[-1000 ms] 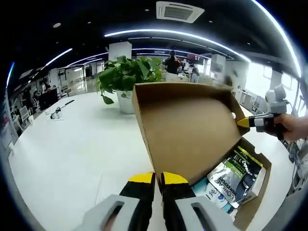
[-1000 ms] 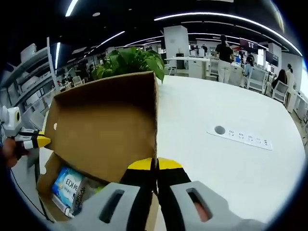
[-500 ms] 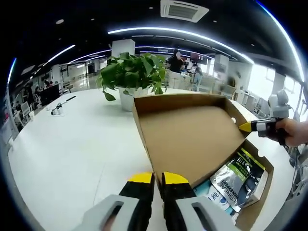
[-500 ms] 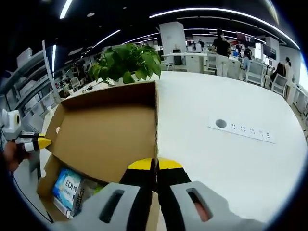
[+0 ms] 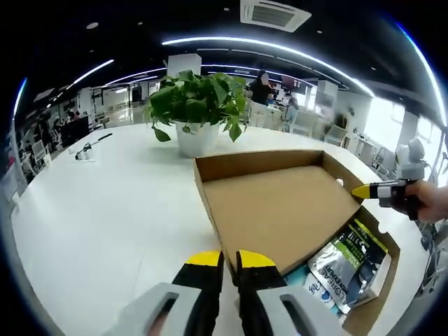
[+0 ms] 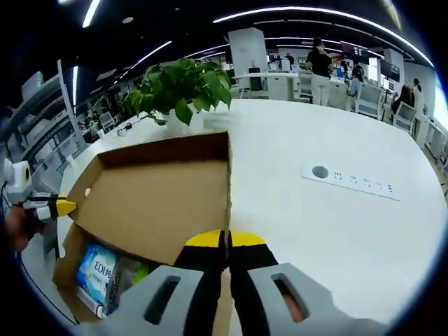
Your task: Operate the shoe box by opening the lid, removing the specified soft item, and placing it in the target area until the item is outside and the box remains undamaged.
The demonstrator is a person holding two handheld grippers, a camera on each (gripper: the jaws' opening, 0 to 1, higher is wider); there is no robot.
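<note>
With the lid [image 5: 280, 210] swung open, you have each hand-held gripper, left [image 5: 222, 260] and right [image 6: 225, 241], pinching a lid corner. Soft packets [image 5: 346, 259] lie in the shoe box [image 5: 381, 280] just beyond the jaws; removal and placing on the counter [image 5: 105, 203] remain.

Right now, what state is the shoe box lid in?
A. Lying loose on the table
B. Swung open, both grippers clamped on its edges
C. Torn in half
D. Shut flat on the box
B: the lid is tipped back, the left gripper and right gripper shut on its edges, packets exposed.
</note>
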